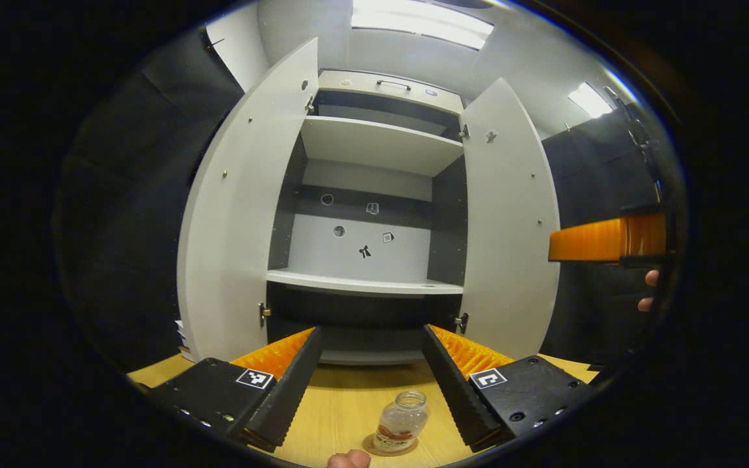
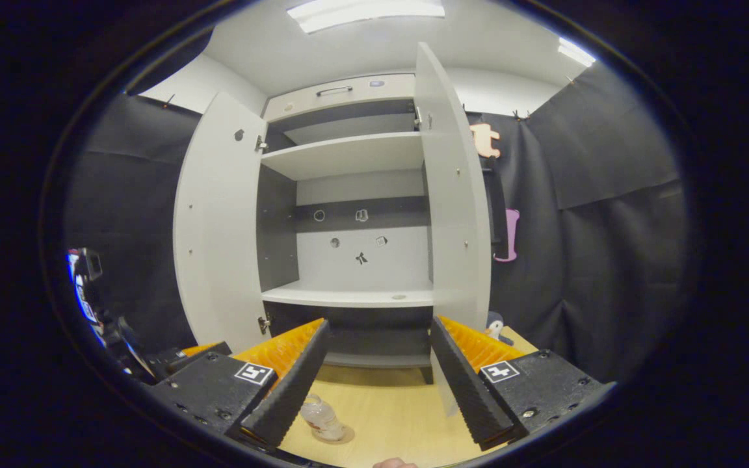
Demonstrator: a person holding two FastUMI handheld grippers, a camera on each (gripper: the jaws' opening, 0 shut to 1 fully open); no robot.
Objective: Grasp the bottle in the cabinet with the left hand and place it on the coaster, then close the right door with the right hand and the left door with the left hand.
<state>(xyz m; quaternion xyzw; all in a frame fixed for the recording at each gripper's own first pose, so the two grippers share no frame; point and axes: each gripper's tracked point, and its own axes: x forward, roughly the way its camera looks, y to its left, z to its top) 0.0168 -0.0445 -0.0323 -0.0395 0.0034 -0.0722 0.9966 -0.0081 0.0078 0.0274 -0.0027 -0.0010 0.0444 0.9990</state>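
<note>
A small clear bottle [image 1: 402,419] stands upright on a round coaster [image 1: 391,448] on the wooden table, low between my left gripper's fingers and untouched by them. My left gripper [image 1: 371,328] is open and empty, pointing at the white cabinet. The left door [image 1: 244,208] and the right door [image 1: 511,221] both stand wide open. In the right gripper view my right gripper [image 2: 380,320] is open and empty, facing the cabinet shelf [image 2: 348,297], with the right door [image 2: 452,214] just right of its right finger. There the bottle [image 2: 322,418] and the coaster [image 2: 343,434] sit low left.
The other gripper [image 1: 608,239], with a hand's fingers [image 1: 649,281] under it, hangs at the far right of the left gripper view. A small figure [image 2: 495,325] stands on the table behind the right door. The cabinet shelves [image 1: 361,283] are bare. The wooden table [image 1: 342,403] runs up to the cabinet base.
</note>
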